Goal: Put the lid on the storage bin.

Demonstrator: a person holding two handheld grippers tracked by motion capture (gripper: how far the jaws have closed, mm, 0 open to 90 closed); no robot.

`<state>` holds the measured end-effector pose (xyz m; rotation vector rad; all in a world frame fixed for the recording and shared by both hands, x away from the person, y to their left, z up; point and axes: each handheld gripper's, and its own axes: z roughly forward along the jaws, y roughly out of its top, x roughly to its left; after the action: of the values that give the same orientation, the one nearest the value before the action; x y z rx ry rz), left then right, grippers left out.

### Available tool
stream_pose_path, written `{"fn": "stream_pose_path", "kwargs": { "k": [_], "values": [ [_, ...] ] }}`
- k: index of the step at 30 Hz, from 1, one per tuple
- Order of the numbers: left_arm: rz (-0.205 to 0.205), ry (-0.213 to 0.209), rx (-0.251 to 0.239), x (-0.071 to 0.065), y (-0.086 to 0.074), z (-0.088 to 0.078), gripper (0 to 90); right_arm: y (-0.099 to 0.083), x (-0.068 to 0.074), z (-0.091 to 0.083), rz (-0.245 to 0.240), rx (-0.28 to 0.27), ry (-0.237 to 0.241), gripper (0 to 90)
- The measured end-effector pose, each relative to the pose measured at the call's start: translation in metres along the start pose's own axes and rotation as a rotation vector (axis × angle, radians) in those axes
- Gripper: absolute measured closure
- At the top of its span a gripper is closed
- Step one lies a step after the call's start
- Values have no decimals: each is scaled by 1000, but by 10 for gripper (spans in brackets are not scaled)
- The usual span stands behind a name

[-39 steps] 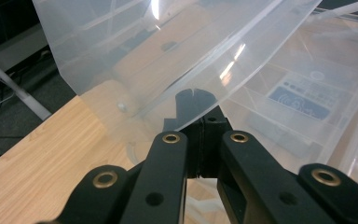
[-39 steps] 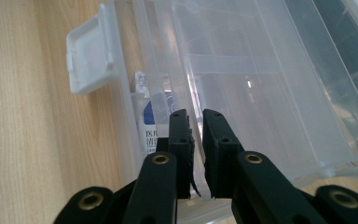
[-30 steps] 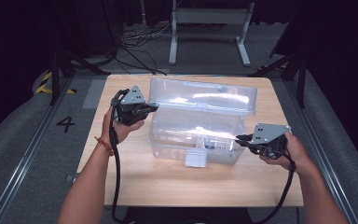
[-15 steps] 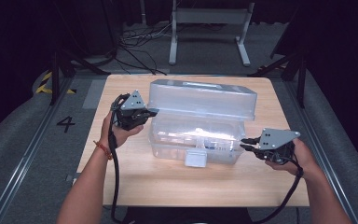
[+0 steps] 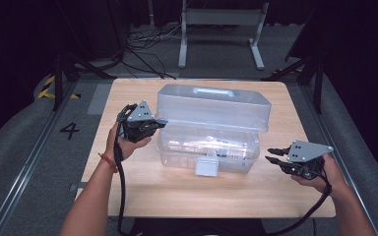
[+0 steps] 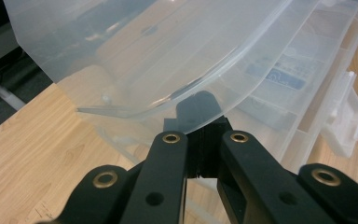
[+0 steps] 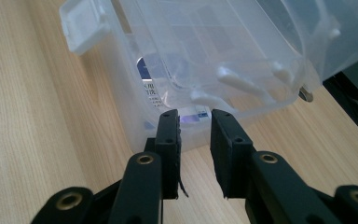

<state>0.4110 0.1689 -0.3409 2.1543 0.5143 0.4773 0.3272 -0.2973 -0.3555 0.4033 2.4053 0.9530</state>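
Wooden table (image 5: 142, 191), dark room; left claw (image 5: 158, 123) clenched on lid (image 5: 211, 105); right claw (image 5: 271, 156) parted, empty, opening.

storage box (image 5: 207, 147) on table (image 5: 142, 189), lid (image 5: 211, 105) behind

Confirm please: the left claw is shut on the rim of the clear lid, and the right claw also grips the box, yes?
Not quite. The left claw is shut on the lid rim, but the right claw grips nothing: in the right gripper view its jaws, just opening, stand apart short of the box wall.
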Motion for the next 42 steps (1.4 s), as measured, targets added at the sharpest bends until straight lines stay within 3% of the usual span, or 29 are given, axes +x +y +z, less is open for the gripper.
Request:
{"fn": "stream_pose_path", "kwargs": {
  "k": [5,9,10,19,23,25,31,42],
  "values": [
    [20,2,38,-5,-2,0,898,-17,1,-1,46,20,-20,741],
    [19,4,41,-8,-4,1,898,-25,2,0,71,29,-21,741],
    [12,-5,37,-10,-7,1,898,-29,1,1,98,29,-27,741],
    [15,-24,41,-18,-9,0,897,-36,1,8,137,64,-51,704],
    [-14,-59,14,-19,-14,-2,897,-37,0,9,145,59,-56,703],
    [-52,-95,-14,-19,-18,-1,897,-38,0,10,145,62,-57,703],
    [-42,-124,-43,-24,-19,-4,898,-39,0,13,145,69,-56,702],
    [-52,-60,-36,-30,-23,-17,897,-43,-1,12,152,74,-53,705]
  ]
}}
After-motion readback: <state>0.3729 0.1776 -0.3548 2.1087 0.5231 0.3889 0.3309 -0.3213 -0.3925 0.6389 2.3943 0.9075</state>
